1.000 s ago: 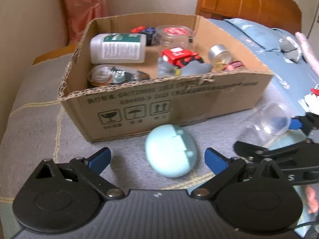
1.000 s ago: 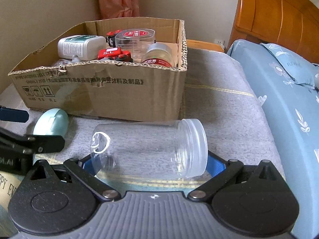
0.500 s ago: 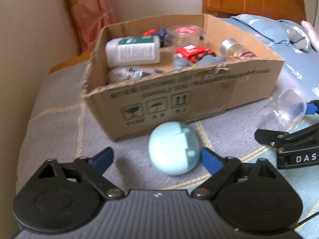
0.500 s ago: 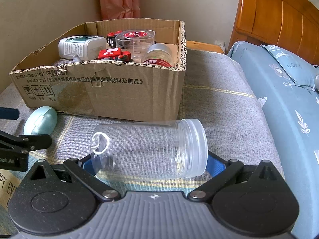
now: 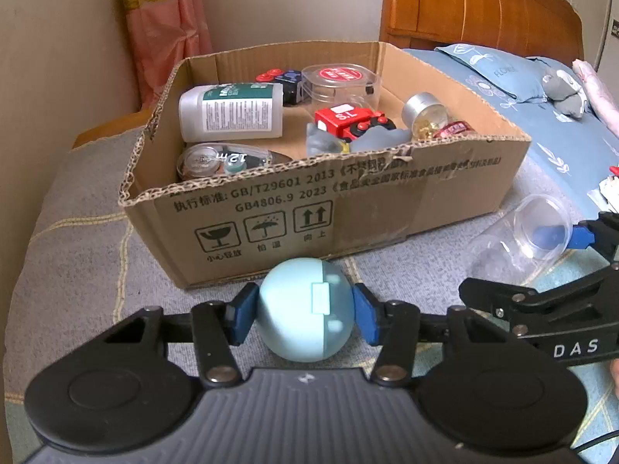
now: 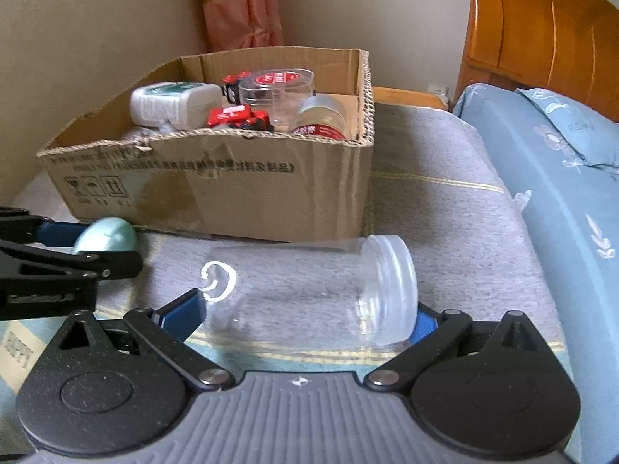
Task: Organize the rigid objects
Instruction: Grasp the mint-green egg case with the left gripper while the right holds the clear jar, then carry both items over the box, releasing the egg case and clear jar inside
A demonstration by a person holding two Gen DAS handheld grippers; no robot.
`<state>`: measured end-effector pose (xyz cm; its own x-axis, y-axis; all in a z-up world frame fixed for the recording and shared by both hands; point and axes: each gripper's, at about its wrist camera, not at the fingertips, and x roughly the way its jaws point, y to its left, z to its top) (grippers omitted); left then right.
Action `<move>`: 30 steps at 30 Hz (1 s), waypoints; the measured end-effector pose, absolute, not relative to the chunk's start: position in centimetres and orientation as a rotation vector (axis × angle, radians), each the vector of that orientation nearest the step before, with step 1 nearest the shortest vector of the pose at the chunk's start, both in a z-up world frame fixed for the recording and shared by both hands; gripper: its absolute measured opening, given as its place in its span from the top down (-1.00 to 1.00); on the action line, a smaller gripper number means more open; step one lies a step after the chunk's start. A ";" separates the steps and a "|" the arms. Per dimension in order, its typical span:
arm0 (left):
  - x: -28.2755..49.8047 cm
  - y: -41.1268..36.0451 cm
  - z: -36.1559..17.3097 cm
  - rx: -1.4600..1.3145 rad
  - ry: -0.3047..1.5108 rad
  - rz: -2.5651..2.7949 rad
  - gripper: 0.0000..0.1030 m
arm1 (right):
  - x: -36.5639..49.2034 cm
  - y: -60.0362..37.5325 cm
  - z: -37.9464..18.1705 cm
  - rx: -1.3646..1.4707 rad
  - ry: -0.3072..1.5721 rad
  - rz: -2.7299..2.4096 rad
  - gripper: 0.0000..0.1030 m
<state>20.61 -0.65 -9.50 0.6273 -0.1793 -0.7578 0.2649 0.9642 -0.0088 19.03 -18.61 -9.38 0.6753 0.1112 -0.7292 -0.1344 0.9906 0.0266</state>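
While the left gripper [image 5: 305, 319] was closing its jaws, its blue pads [image 5: 244, 319] already pressed on both sides of the pale blue ball [image 5: 305, 311], which sat just in front of the box [image 5: 348, 208], near the printed handling symbols. From the right wrist view the same ball [image 6: 106, 234] showed at the box's near left corner, pinched in the left gripper [image 6: 77, 239]. The right gripper [image 6: 309, 317] stood wide, gripping the clear jar [image 6: 309, 290] end to end, one pad at the base and one at the threaded mouth. That jar lay on its side in front of the box's right half, close to the wall but apart from it; whether it rested on the blanket [image 6: 445, 232] or hung above it could not be told. Seen from the left wrist, the jar [image 5: 530, 239] lay off the box's near right corner. Inside the box lay a white bottle [image 5: 232, 112] at the back left, a tape dispenser [image 5: 220, 160] against the front wall, a red toy [image 5: 348, 120] near the middle, a clear tub [image 5: 340, 83] with a red label at the back, and a small silver-capped jar [image 5: 425, 112] toward the right. The box stood on the grey blanket, with a wooden headboard [image 5: 483, 7] behind it to the right.
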 end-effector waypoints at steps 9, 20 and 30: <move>20.8 -0.6 -9.4 0.125 0.865 -0.276 0.00 | 19.3 -18.7 -8.6 -0.029 0.825 0.128 -0.83; 19.7 0.3 -7.0 0.177 0.902 -0.360 0.00 | 18.3 -19.9 -5.8 -0.055 0.836 0.262 -0.83; 19.2 -0.3 -1.1 0.182 0.824 -0.430 0.00 | 18.2 -19.8 -0.3 -0.122 0.740 0.387 -0.83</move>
